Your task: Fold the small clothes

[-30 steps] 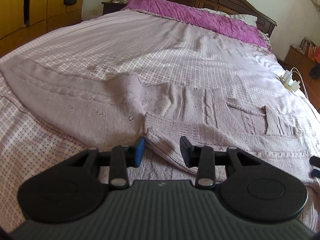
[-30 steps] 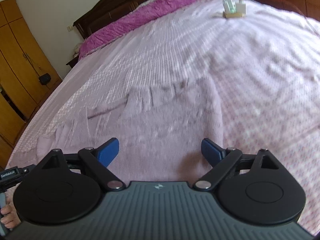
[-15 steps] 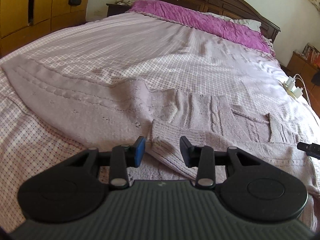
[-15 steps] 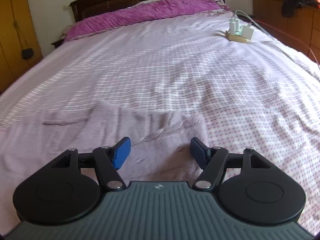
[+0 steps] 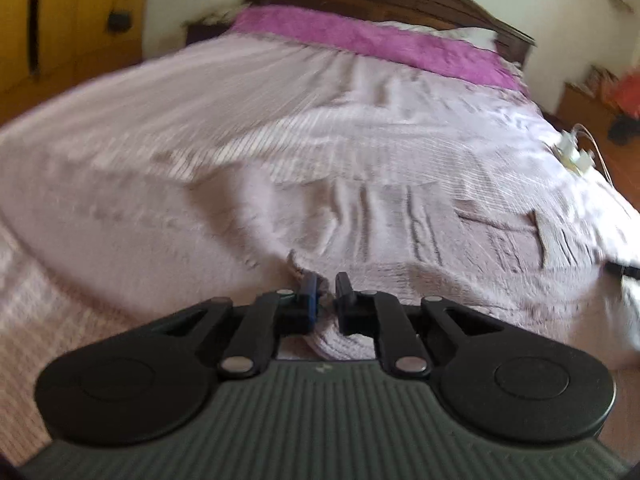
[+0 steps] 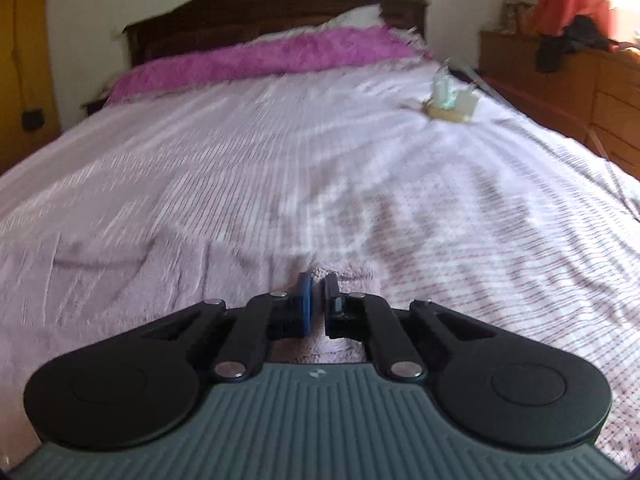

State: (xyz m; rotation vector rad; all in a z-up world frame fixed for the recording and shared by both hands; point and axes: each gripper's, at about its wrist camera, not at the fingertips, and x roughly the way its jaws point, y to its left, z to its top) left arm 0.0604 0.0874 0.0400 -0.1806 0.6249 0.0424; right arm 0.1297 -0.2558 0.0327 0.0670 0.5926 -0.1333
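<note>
A pale lilac knitted sweater (image 5: 360, 216) lies spread across the near part of the bed, one sleeve stretching off to the left. My left gripper (image 5: 326, 286) is shut on a bunched fold of its near edge. In the right wrist view the same sweater (image 6: 140, 280) fills the lower left, and my right gripper (image 6: 316, 288) is shut on its edge near the right corner. A little knit fabric pokes up between each pair of pads. Both views are blurred.
The bed carries a checked pale sheet (image 6: 440, 200) and a magenta blanket (image 6: 260, 60) at the dark wooden headboard. White chargers with cables (image 6: 452, 100) lie at the right edge. A wooden dresser (image 6: 580, 92) stands right, yellow wardrobes (image 5: 60, 20) left.
Both grippers went from open to shut, pinching the sweater's near edge. The right gripper swung to face straight up the bed. The fabric has bunched up at the left pads.
</note>
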